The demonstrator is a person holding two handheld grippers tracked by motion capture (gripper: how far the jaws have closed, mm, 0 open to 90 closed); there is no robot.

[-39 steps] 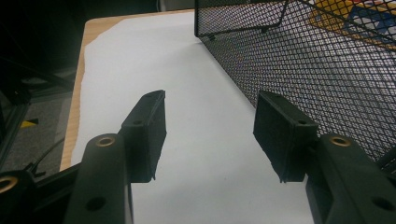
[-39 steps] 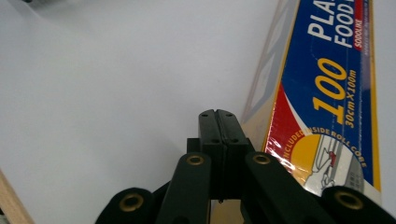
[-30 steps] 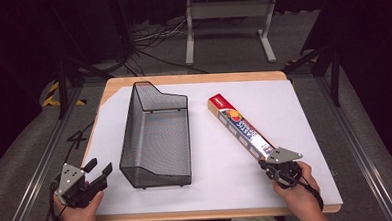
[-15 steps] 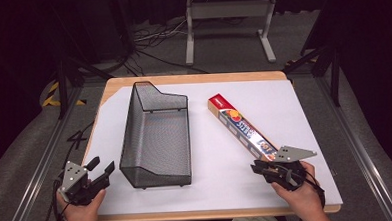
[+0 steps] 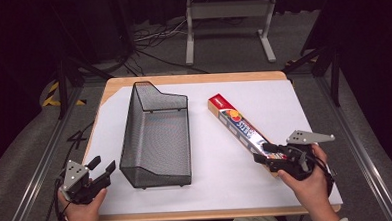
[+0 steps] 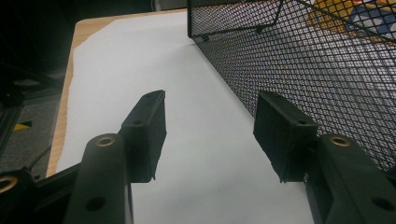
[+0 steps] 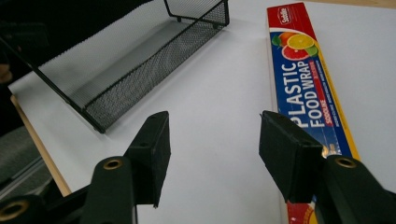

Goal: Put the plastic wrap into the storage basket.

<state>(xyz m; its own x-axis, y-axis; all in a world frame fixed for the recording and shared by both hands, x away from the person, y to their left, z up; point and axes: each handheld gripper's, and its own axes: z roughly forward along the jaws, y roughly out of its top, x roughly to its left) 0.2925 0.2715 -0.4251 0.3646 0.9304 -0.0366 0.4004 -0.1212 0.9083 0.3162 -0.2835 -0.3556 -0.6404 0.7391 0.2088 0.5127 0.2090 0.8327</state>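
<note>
- My right gripper [image 7: 212,154] is spread and holds nothing; the plastic food wrap box [image 7: 308,98] lies under its right finger and stretches away ahead.
- My left gripper [image 6: 210,135] is spread too, holding nothing.
- The black mesh basket [image 5: 157,134] lies just beside my left gripper's right finger, between both grippers on the white sheet [image 5: 216,159].

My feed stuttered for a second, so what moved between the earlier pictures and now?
The right gripper has backed off a little toward the near edge and turned left, pointing across the near end of the plastic wrap box, jaws open and empty. The left gripper edged slightly right, toward the mesh basket's near corner, jaws open. Nothing was taken hold of. Box and basket stayed put.
</note>
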